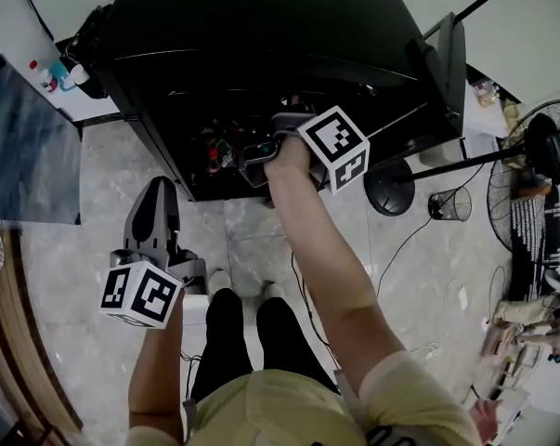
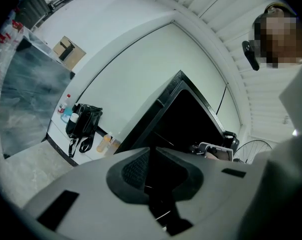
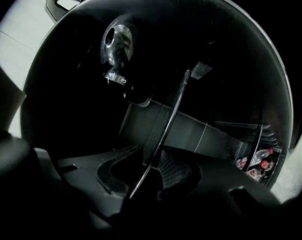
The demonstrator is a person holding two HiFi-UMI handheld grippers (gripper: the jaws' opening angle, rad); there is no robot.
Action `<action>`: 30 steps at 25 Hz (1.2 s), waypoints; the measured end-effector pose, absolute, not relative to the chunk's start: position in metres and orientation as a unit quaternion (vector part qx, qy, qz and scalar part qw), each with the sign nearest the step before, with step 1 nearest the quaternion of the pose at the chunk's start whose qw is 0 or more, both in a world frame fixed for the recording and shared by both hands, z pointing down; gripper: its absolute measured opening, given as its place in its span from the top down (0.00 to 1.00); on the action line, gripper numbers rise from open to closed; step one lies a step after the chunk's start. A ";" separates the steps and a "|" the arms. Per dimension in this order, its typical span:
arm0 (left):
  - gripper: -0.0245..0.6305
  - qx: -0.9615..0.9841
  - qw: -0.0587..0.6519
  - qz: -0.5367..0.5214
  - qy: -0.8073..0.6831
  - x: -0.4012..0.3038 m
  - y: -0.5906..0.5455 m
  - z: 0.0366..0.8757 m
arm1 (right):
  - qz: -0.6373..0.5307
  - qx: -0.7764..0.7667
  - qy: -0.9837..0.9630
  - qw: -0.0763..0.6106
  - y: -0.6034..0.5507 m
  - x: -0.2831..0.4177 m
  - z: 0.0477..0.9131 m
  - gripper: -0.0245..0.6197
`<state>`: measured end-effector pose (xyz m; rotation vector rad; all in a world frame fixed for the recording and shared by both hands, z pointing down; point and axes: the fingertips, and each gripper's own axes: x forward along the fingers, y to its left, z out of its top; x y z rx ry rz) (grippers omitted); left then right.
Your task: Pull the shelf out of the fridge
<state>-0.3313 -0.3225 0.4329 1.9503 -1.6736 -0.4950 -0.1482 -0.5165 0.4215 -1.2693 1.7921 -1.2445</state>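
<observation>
The black fridge (image 1: 261, 26) stands open in front of me in the head view. My right gripper (image 1: 253, 151) reaches into its dark interior. In the right gripper view the thin dark edge of the shelf (image 3: 172, 115) runs slantwise between my right gripper's (image 3: 151, 158) pads. It lies close against the right pad (image 3: 177, 170), and a dark gap shows on the left pad's side. My left gripper (image 1: 159, 191) hangs low at the left over the marble floor, away from the fridge. It is shut with nothing in it, and its view (image 2: 149, 151) looks up at the fridge (image 2: 191, 119).
A standing fan (image 1: 540, 175), a round stand base (image 1: 389, 186) and a wire bin (image 1: 449, 203) are to the right of the fridge. A dark table (image 1: 24, 147) is at the left. Bottles (image 3: 256, 161) sit in the fridge door. Cables lie on the floor.
</observation>
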 end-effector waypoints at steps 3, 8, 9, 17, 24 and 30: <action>0.93 0.723 0.264 -0.183 -0.611 -0.329 -0.324 0.434 | -0.469 -0.489 0.673 0.297 -0.519 -0.143 0.425 0.84; 0.93 0.730 0.268 -0.185 -0.600 -0.321 -0.328 0.432 | -0.485 -0.481 0.661 0.310 -0.521 -0.141 0.425 0.86; 0.93 0.731 0.269 -0.186 -0.599 -0.320 -0.328 0.431 | -0.492 -0.477 0.655 0.317 -0.520 -0.141 0.425 0.86; 0.91 0.731 0.275 -0.202 -0.591 -0.313 -0.331 0.425 | -0.523 -0.457 0.640 0.329 -0.498 -0.138 0.429 0.88; 0.82 0.725 0.309 -0.234 -0.569 -0.303 -0.339 0.421 | -0.531 -0.444 0.646 0.321 -0.480 -0.137 0.428 0.89; 0.75 0.724 0.324 -0.251 -0.555 -0.300 -0.349 0.417 | -0.534 -0.436 0.655 0.311 -0.471 -0.136 0.429 0.88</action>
